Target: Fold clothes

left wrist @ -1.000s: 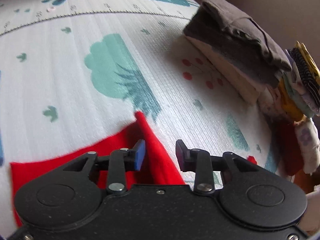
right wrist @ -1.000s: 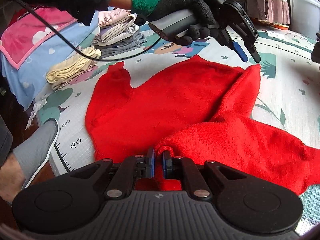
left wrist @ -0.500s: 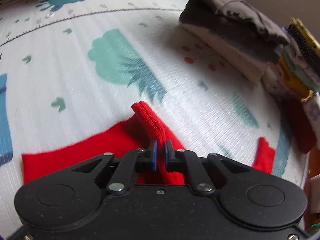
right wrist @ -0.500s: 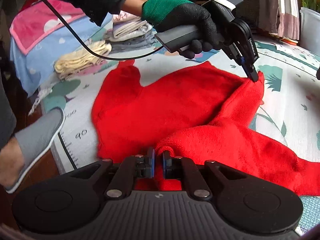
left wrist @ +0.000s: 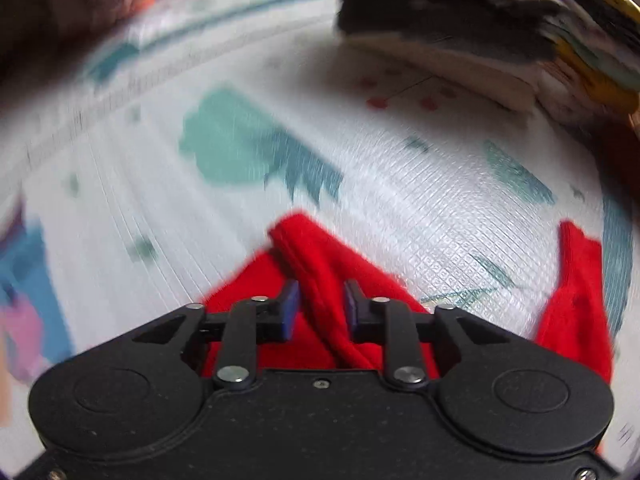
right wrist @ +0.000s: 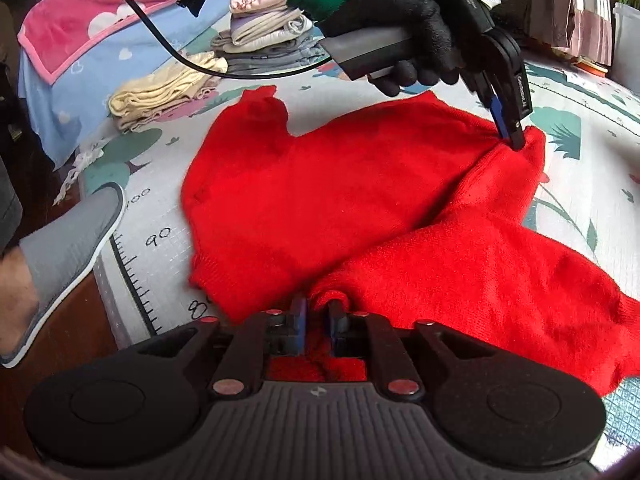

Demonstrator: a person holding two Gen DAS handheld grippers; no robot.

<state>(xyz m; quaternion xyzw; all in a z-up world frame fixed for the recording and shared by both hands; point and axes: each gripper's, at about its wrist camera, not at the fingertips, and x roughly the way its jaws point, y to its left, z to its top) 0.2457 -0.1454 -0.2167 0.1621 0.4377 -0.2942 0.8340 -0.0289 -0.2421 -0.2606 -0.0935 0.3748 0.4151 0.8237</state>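
Observation:
A red fleece garment lies spread on the patterned play mat, partly folded over itself. My right gripper is shut on a bunched fold of it at the near edge. My left gripper has its jaws a little apart around a raised ridge of the red cloth; the blue pads stand on either side of it. In the right wrist view the left gripper touches the garment's far corner. The left wrist view is blurred by motion.
Folded clothes are stacked at the mat's far edge, with a cream pile beside them. A grey and white pile lies at the top right of the left wrist view. A grey slipper is beside the mat.
My left gripper closed on the red ridge half a second ago and its jaws now stand wider apart. The left view has swung and blurred. The right gripper keeps its grip.

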